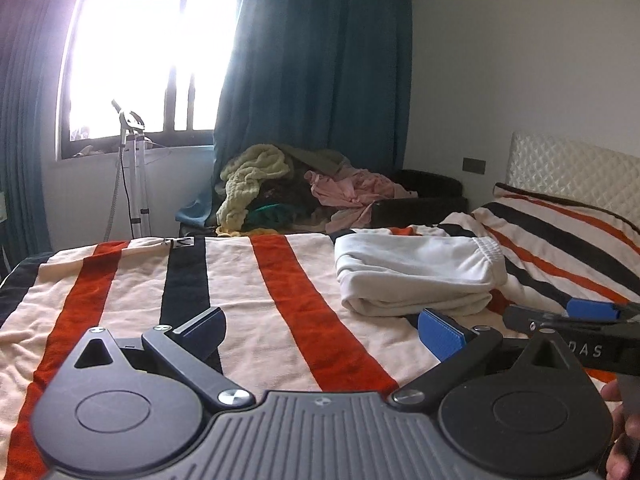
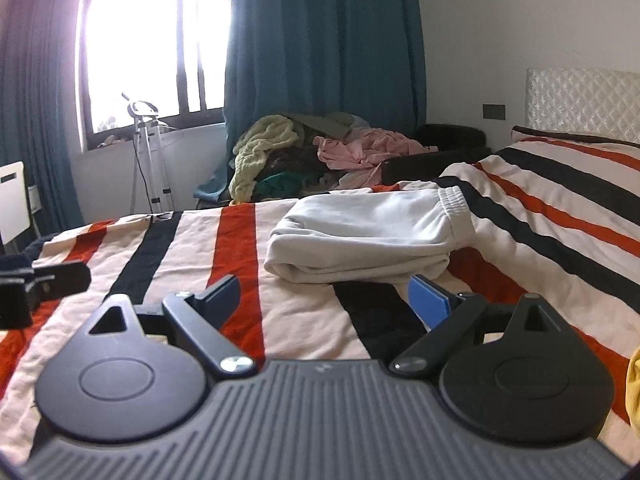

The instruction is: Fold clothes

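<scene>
A white garment [image 1: 416,272] lies folded into a thick bundle on the striped bedspread [image 1: 132,292], its elastic waistband toward the pillow side. In the left wrist view my left gripper [image 1: 320,324] stands open low over the bedspread, just short of the bundle and to its left, nothing between its fingers. My right gripper [image 2: 324,292] is open too, close in front of the same folded garment [image 2: 372,232], its blue right pad [image 2: 428,304] near the bundle's front edge. The right gripper's tip [image 1: 568,316] shows at the left view's right side.
A heap of unfolded clothes [image 1: 288,188], pale green, pink and dark, sits beyond the bed's far edge under teal curtains [image 1: 320,60]. A metal stand [image 1: 132,168] is by the bright window. The quilted headboard [image 1: 572,164] and a striped pillow [image 1: 568,216] are at right. Something yellow [image 2: 634,384] shows at the right edge.
</scene>
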{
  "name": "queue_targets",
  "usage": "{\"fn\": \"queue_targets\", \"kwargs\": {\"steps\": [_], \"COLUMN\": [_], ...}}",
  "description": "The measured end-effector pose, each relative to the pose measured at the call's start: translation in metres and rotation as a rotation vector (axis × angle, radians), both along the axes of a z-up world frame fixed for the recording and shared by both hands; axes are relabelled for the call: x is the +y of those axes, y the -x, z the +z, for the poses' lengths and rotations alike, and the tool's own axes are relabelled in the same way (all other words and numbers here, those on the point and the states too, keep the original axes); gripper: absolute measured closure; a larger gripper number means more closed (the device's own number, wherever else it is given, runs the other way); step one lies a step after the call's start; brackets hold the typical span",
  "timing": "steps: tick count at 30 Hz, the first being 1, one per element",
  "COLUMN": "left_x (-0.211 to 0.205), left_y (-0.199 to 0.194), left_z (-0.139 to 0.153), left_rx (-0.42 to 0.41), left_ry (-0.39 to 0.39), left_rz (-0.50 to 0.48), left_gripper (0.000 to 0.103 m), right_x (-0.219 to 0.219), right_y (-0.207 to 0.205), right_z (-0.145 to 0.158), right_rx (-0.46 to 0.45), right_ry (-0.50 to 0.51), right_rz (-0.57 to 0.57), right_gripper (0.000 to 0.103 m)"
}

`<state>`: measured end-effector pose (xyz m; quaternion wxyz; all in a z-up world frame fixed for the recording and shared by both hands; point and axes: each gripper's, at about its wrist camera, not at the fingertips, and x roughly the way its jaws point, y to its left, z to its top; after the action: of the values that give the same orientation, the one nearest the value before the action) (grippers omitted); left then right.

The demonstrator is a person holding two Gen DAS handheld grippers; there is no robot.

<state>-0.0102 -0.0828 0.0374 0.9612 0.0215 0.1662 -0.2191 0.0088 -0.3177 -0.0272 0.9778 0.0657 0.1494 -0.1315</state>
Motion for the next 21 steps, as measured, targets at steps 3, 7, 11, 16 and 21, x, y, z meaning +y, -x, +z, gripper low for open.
{"fn": "queue_targets", "kwargs": {"steps": [3,7,11,16,21], "left_x": [0.0022,0.0033,0.0017,0.0017,0.0028], "left_y": [0.0024,0.0063,0.0069,0.0077,0.0073], "left_z": [0.0017,0.0023,0.0023,0.0017,0.0011], "left_rx": [-0.004,-0.01,-0.002,-0.004,-0.006], "left_ry": [0.005,0.005,0.001,0.001,0.003], "left_rz": [0.004,0.01,0.01,0.016,0.016], "left_gripper": [0.0,0.0,0.0,0.0,0.0], "right_x": [0.0027,0.0043,0.0061,0.0088,0.0107], "right_y": [0.0005,0.0009,0.0007,0.0003,-0.0004], "right_z": [0.0003,0.0004,0.0005,0.0001,-0.0005], "right_rx": [0.001,0.007,0.01,0.014,0.019], "right_ry": [0.004,0.001,0.008,0.014,0.016], "right_rz": [0.002,0.004,0.001,-0.001,0.0], "right_gripper": [0.011,0.011,0.011,0.011,0.011]}}
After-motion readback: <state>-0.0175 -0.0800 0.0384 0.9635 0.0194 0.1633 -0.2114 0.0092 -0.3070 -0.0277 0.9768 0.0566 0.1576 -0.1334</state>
